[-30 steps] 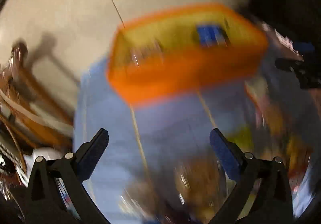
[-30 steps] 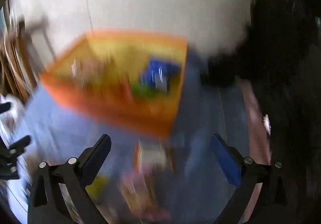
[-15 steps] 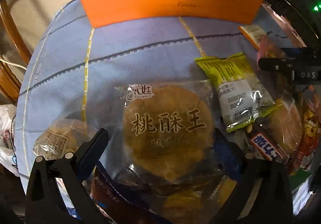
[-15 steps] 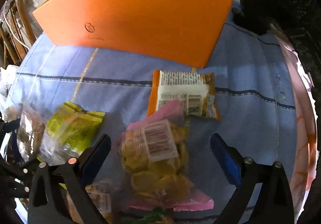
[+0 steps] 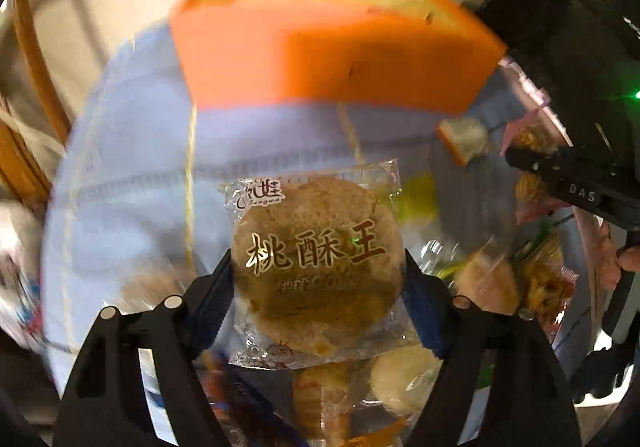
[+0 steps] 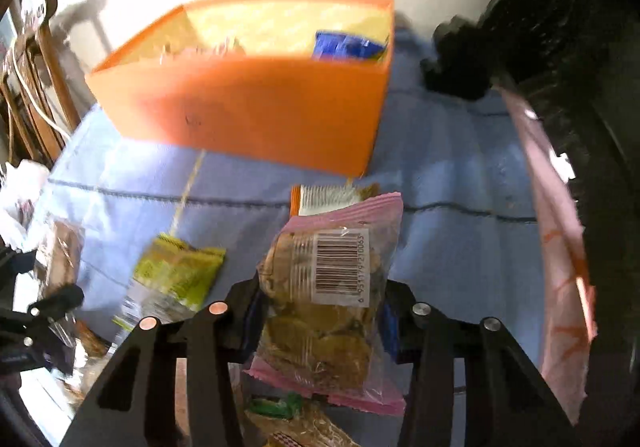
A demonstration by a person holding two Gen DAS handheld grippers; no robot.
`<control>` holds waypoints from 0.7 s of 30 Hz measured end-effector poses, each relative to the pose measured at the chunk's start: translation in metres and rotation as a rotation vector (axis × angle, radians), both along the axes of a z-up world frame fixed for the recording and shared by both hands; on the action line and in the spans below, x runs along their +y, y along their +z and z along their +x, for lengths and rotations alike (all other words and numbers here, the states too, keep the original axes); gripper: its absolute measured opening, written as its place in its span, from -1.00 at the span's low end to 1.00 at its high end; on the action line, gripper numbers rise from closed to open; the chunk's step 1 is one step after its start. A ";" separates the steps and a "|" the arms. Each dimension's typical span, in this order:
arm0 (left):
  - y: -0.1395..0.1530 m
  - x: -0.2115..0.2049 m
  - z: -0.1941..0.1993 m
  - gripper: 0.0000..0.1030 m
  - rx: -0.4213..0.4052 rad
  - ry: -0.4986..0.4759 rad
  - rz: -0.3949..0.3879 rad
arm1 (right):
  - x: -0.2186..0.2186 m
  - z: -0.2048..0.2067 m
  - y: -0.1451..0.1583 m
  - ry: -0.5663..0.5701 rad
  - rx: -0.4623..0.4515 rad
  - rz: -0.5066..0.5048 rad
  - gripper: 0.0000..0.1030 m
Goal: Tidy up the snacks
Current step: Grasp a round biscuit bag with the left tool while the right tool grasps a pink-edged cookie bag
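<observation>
step: carry to orange box upper frame | left tool grasping walnut cookie pack | right tool grasping pink chip bag | next: lift over rim, release

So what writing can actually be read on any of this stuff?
"桃酥王": gold letters on the round cookie packet held in the left gripper.
"DAS": white letters on the right gripper, seen from the left camera.
Barcode digits on the pink snack bag: too blurred to read for sure.
Logo at the cookie packet's top corner, and the small line under the gold letters: unreadable.
</observation>
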State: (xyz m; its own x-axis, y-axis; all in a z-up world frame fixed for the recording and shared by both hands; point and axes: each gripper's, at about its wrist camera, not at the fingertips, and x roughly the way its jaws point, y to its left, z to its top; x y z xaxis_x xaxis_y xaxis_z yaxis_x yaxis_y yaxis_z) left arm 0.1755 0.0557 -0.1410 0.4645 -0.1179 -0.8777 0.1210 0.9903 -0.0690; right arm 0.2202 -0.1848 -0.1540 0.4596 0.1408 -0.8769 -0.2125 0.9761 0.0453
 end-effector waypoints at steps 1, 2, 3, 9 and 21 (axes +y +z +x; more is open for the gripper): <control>0.010 -0.002 0.003 0.46 -0.028 -0.015 0.028 | -0.003 -0.001 0.006 -0.004 -0.009 0.016 -0.09; 0.023 -0.002 0.007 0.46 -0.062 -0.030 0.054 | -0.004 -0.001 0.017 -0.008 -0.030 0.031 -0.09; 0.030 0.000 0.010 0.46 -0.080 -0.035 0.047 | -0.005 -0.003 0.024 -0.011 -0.053 0.032 -0.09; 0.074 0.006 0.058 0.46 -0.172 -0.015 0.032 | -0.010 0.044 0.097 -0.011 -0.228 0.061 -0.09; 0.147 0.010 0.172 0.46 -0.230 0.053 0.090 | 0.001 0.135 0.137 -0.124 -0.195 0.192 -0.09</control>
